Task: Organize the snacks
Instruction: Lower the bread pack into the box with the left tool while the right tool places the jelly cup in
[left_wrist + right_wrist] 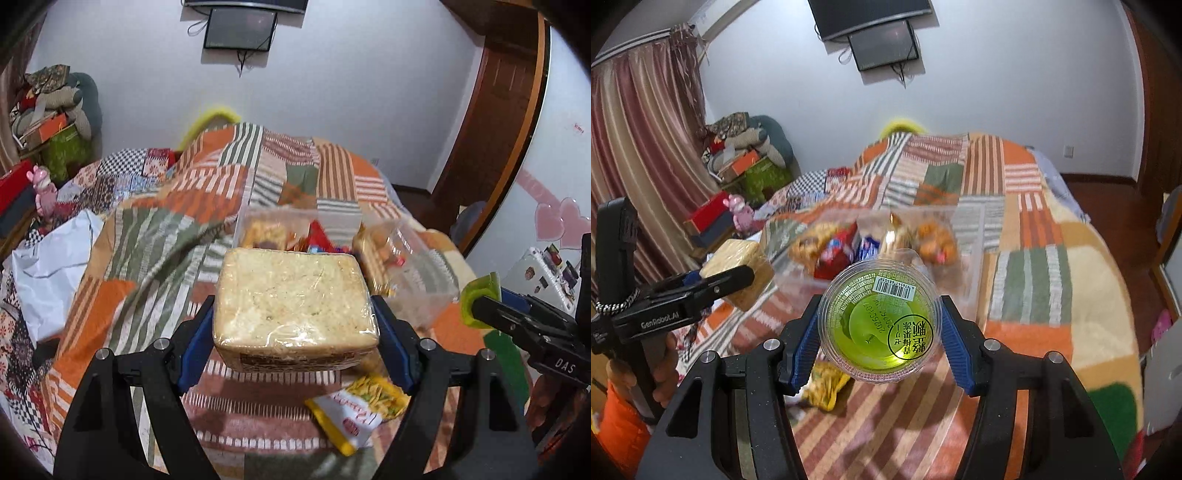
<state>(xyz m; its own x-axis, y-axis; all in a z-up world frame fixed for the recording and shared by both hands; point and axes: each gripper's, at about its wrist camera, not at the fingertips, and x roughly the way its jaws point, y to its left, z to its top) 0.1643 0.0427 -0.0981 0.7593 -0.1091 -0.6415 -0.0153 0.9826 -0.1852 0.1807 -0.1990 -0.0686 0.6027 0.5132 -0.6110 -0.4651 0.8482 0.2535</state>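
My left gripper (295, 325) is shut on a plastic-wrapped pale cake block (295, 299), held above the bed; the same block (738, 273) shows at the left of the right wrist view. My right gripper (881, 328) is shut on a clear green jelly cup (881, 317), its lid facing the camera; that cup (480, 299) appears at the right edge of the left wrist view. Beyond both lies a clear plastic box (964, 236) holding several snack packs; the box (424, 266) shows behind the cake block. A yellow snack packet (354, 410) lies on the blanket under the left gripper.
A patchwork orange, green and white blanket (166, 229) covers the bed. A white bag (55, 266) lies at the left. Stacked boxes and plush toys (746, 155) stand in the far corner by a curtain (635, 155). A wooden door (495, 122) is at the right.
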